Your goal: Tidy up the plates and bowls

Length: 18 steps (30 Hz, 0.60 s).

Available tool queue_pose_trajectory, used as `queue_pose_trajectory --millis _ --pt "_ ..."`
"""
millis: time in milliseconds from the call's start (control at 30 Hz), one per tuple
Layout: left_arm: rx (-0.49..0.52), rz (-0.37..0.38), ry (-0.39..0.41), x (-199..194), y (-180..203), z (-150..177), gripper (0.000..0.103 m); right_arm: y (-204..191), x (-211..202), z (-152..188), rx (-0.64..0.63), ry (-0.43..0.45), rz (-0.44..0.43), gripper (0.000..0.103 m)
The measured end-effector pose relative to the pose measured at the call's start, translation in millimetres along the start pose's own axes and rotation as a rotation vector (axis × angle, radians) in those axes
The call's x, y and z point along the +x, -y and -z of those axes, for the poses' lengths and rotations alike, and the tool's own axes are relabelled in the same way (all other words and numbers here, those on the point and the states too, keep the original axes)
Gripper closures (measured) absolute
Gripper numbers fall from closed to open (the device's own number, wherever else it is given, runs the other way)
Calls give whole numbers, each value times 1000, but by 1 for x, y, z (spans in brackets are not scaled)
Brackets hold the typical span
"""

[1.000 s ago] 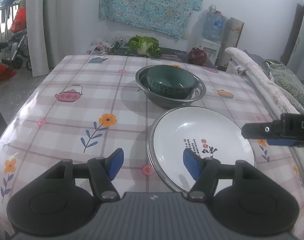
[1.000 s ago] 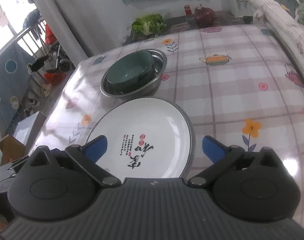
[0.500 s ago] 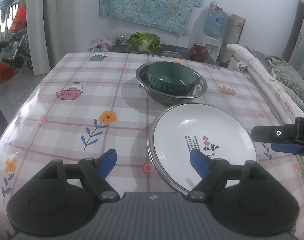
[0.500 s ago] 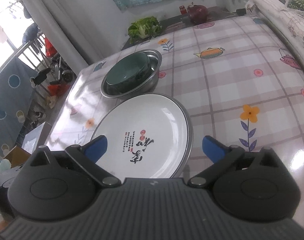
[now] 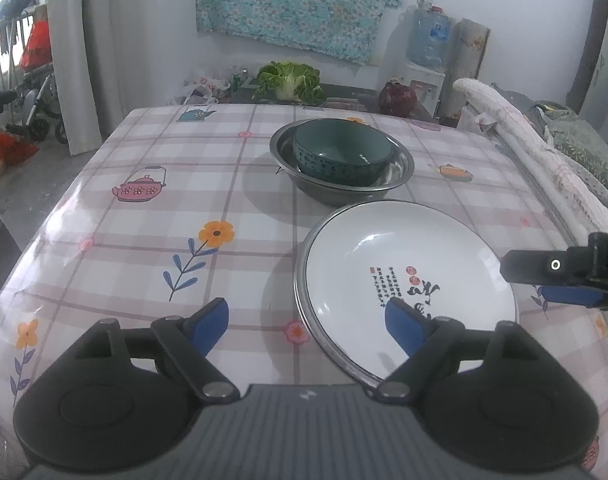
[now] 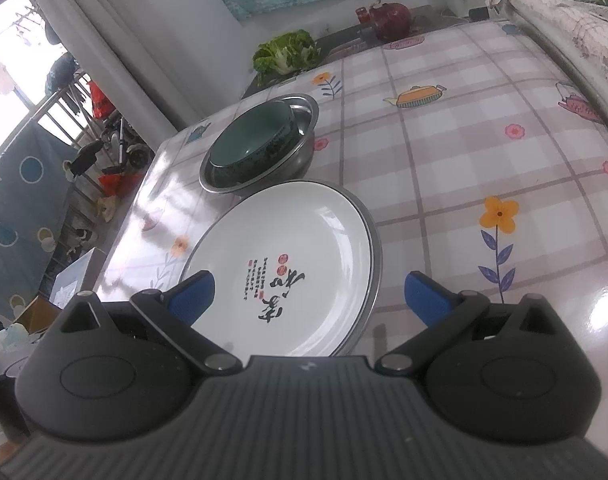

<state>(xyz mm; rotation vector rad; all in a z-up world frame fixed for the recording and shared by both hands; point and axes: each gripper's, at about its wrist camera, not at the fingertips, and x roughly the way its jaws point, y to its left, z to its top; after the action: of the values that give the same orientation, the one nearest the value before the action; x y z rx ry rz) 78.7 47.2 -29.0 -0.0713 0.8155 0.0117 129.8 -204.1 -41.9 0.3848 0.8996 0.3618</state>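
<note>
A white plate with black and red writing point(image 5: 408, 276) lies on a metal plate whose rim shows under it, on the checked tablecloth point(image 5: 152, 216). Behind it a dark green bowl point(image 5: 342, 156) sits inside a steel basin point(image 5: 400, 160). My left gripper point(image 5: 306, 320) is open and empty, above the plate's near left rim. My right gripper point(image 6: 308, 300) is open and empty, above the near rim of the same plate point(image 6: 288, 256); the green bowl point(image 6: 252, 144) and basin point(image 6: 304, 120) lie beyond. One right finger point(image 5: 560, 276) shows at the left view's right edge.
A cabbage point(image 5: 290, 80) and a dark red pot point(image 5: 398, 98) stand on a low surface behind the table. A water dispenser point(image 5: 428, 40) is at the back wall. A padded bed or sofa edge point(image 5: 544, 152) runs along the table's right side.
Both grippers have drawn back and up from the stacked plates. The left gripper's jaws have opened wider. The plates and bowls have not moved.
</note>
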Motion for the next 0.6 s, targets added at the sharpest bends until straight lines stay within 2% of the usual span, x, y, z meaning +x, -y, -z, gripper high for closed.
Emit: queue_pose_trajectory --millis 600 --pt "5 -4 -2 0 2 0 15 2 -1 0 6 0 -3 1"
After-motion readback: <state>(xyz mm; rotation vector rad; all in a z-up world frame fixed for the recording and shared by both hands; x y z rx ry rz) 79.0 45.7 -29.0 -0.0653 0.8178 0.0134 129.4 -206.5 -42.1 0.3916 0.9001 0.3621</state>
